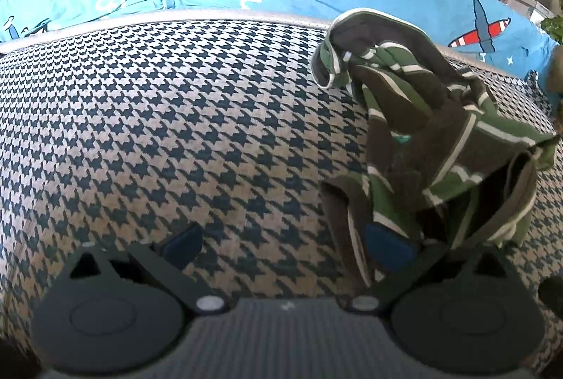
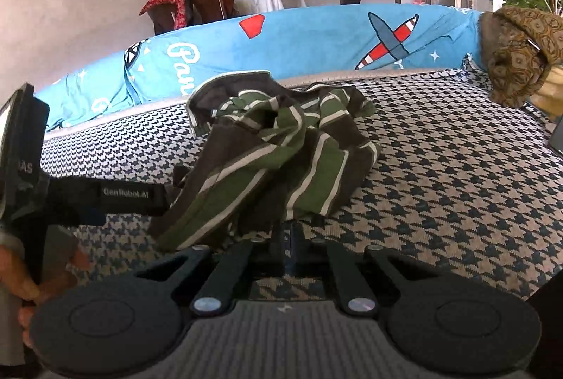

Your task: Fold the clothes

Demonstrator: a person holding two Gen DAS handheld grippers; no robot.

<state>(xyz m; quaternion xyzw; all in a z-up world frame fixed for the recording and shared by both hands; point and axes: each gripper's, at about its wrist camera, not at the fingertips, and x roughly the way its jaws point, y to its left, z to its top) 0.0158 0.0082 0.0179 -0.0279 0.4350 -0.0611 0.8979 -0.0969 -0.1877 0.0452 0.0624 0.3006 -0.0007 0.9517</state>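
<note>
**A:** The striped garment (image 2: 278, 150) lies crumpled in a heap on the houndstooth cover (image 2: 457, 168), near the blue blanket (image 2: 316, 38). Where are your grippers?

**B:** Your right gripper (image 2: 286, 238) has its fingers pressed together at the heap's near hem, seemingly pinching cloth. Your left gripper (image 1: 285, 242) is spread wide, one finger (image 1: 387, 247) tucked under a fold.

**A:** The risk?

**B:** You may have caught several layers, so lifting could drag the whole bundle. Your left finger could snag that fold and twist it.
</note>
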